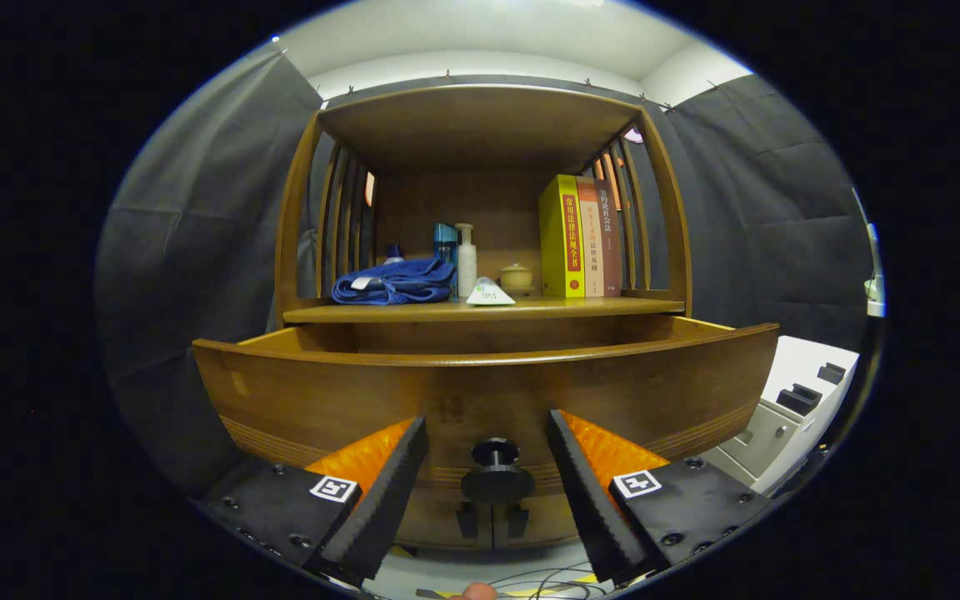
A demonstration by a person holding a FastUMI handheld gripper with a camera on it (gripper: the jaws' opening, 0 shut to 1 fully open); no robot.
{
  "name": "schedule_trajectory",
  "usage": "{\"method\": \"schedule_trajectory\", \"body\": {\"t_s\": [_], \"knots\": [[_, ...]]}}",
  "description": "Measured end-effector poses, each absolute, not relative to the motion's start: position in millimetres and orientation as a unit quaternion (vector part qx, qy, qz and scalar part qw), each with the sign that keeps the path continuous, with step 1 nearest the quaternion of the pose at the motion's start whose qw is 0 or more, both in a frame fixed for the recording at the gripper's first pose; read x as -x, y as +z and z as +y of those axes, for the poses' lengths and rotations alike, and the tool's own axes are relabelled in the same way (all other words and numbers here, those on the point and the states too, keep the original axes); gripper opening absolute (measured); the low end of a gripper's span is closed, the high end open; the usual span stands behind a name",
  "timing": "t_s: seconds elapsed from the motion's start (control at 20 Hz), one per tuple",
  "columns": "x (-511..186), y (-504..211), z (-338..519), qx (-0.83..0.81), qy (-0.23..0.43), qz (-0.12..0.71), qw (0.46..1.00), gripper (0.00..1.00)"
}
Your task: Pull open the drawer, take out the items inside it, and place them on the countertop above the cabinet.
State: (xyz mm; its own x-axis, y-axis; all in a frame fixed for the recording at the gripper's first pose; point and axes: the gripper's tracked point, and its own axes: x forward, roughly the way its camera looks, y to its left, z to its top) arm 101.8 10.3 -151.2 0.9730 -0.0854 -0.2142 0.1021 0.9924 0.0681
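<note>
The gripper (488, 467) stood wide open, holding nothing, its fingers flanking the round knob (496, 473) of the stiff, probably heavy wooden drawer (322, 392); that knob looked the surest hold.

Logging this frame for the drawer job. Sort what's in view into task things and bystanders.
Job:
- drawer, pulled partly open
- knob, between the open tool fingers, untouched
- countertop above the drawer

Lying about:
- blue cloth
- pump bottle
- white packet
- small lidded pot
- upright books
- white unit beside the cabinet
</note>
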Motion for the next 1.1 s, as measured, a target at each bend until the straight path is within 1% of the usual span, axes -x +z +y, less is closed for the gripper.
{"method": "schedule_trajectory", "body": {"t_s": [0.4,0.8,0.95,1.1], "knots": [[-173,-155,2,-0.043,-0.046,0.132,0.989,0.97],[-242,-162,-4,-0.034,-0.045,0.132,0.99,0.98],[-235,-161,-2,-0.031,-0.04,0.129,0.99,0.98],[-238,-164,9,-0.044,-0.011,0.133,0.99,0.99]]}}
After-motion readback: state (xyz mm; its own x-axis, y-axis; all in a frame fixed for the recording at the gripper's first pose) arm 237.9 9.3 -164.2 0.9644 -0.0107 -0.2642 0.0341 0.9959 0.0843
